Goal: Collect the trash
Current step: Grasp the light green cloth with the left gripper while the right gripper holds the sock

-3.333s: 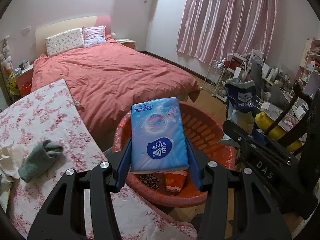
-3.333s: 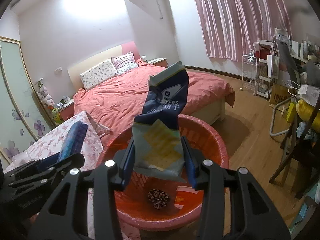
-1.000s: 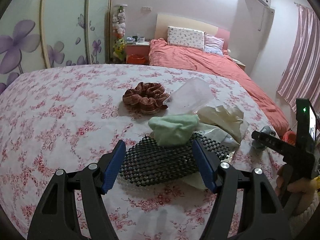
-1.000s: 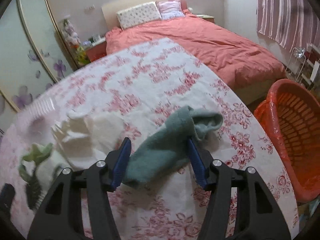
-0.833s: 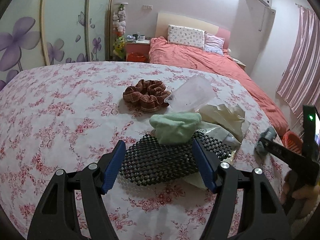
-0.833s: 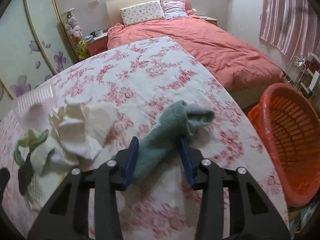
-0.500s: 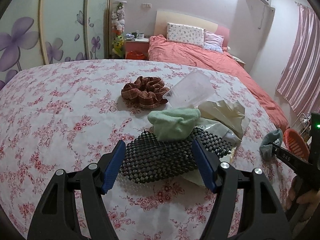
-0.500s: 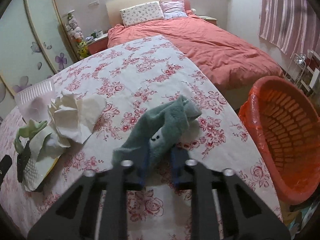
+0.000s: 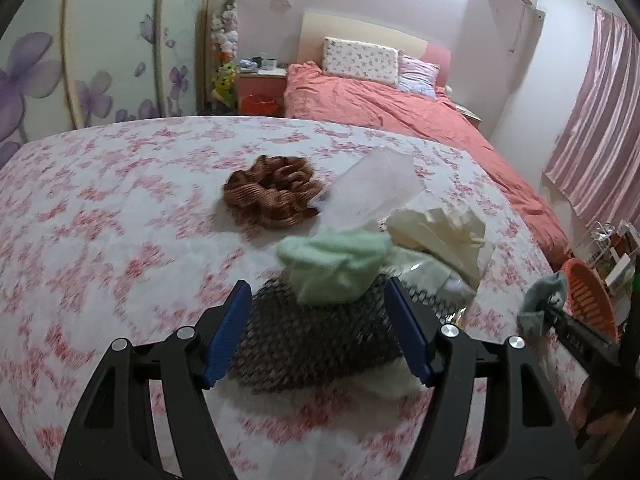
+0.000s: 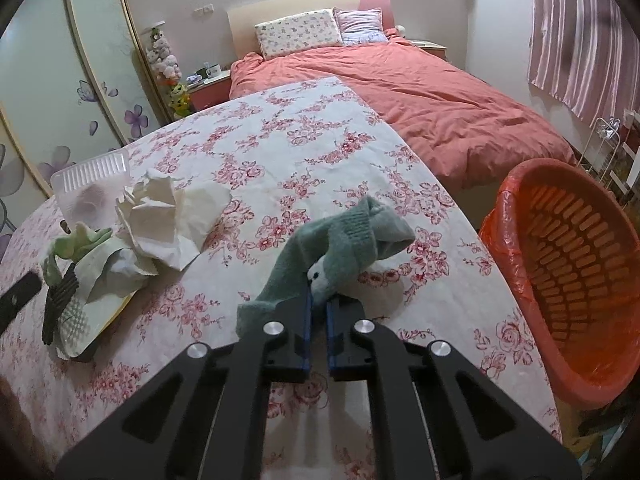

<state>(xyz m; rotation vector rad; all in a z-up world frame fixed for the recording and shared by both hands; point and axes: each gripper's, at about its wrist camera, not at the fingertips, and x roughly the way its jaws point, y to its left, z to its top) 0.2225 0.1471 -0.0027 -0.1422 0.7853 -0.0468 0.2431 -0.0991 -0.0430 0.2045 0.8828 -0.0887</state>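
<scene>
R gripper [image 10: 318, 300] is pinching the grey-green sock [image 10: 340, 248], lifted just off the table [image 10: 280, 152]. L gripper [image 9: 318, 332] is spread over the black mesh [image 9: 312, 340]. Next, we swing R to the orange basket [image 10: 568, 264], then release.

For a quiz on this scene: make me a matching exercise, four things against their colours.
Things:
1. sock
2. basket
3. scrunchie
4. mesh mat

Colours:
a. black
b. grey-green
c. brown
d. orange-red

Pairs: 1-b, 2-d, 3-c, 4-a.

The right gripper is shut on the sock; the left gripper is open around the mesh mat.
</scene>
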